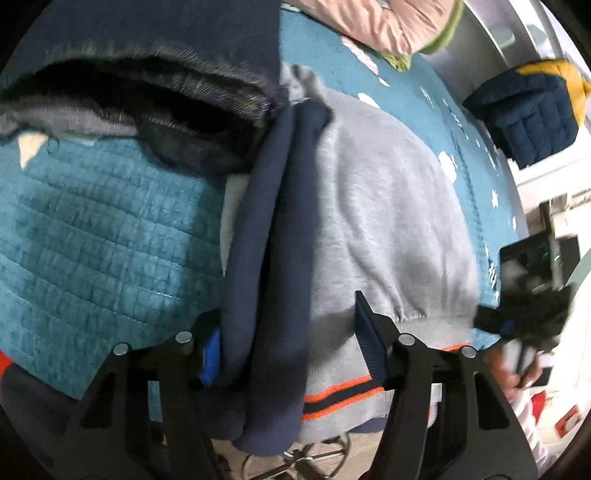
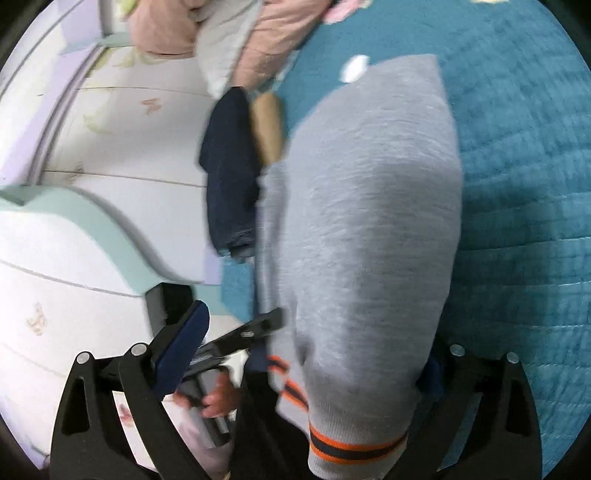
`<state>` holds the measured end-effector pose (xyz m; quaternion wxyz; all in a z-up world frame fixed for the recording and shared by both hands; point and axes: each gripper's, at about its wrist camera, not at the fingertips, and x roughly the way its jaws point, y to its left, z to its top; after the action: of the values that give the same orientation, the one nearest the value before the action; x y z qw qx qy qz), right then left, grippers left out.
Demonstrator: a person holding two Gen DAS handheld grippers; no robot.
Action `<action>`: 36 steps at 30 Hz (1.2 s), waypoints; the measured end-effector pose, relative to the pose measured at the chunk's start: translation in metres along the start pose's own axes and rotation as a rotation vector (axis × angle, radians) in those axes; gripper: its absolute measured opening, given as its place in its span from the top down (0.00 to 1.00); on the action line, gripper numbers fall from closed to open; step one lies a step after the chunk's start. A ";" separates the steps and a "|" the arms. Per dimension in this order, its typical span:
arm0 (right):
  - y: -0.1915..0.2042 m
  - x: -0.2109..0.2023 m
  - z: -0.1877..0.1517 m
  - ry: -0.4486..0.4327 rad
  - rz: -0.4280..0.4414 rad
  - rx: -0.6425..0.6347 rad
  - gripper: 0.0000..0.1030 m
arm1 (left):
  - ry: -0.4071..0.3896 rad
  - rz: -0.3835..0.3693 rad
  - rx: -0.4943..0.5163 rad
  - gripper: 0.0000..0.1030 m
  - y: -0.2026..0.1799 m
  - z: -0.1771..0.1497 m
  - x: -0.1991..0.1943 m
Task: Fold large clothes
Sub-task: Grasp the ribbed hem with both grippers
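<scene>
A grey sweatshirt (image 1: 384,221) with a navy sleeve (image 1: 273,258) and an orange-navy striped hem (image 1: 340,400) lies on the teal quilted bed cover (image 1: 92,236). My left gripper (image 1: 288,339) is open, its jaws wide apart around the navy sleeve, which hangs between them near the left pad. My right gripper (image 2: 314,354) is open too; the grey sweatshirt (image 2: 369,221) with its striped cuff (image 2: 354,446) drapes between the jaws against the right finger. The left gripper shows in the right wrist view (image 2: 240,339), held in a hand.
Dark folded clothes (image 1: 147,96) lie at the upper left of the bed. A pink garment (image 1: 380,22) and a navy-yellow padded jacket (image 1: 532,110) lie farther off. A white and mint headboard (image 2: 74,240) stands left of the bed edge.
</scene>
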<state>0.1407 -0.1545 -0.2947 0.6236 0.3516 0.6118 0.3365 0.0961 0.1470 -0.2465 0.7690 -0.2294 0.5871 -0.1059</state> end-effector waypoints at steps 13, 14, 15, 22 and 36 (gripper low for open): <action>0.082 -0.007 -0.022 -0.157 -0.317 -0.288 0.69 | -0.091 0.015 0.026 0.59 -0.010 -0.004 -0.021; 0.087 -0.011 -0.023 -0.162 -0.297 -0.290 0.70 | -0.097 0.007 0.023 0.61 -0.012 -0.004 -0.023; 0.092 -0.017 -0.024 -0.169 -0.279 -0.293 0.70 | -0.104 -0.010 0.014 0.61 -0.012 -0.005 -0.026; 0.120 -0.035 -0.032 -0.225 -0.278 -0.346 0.70 | -0.130 -0.048 0.032 0.64 -0.029 -0.011 -0.045; 0.185 -0.056 -0.038 -0.299 -0.242 -0.438 0.71 | -0.274 -0.038 0.087 0.64 -0.048 -0.010 -0.119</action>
<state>0.1028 -0.1037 -0.1076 0.8037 0.1787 0.4631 0.3282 0.0574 0.1540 -0.1243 0.8492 -0.2192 0.4669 -0.1132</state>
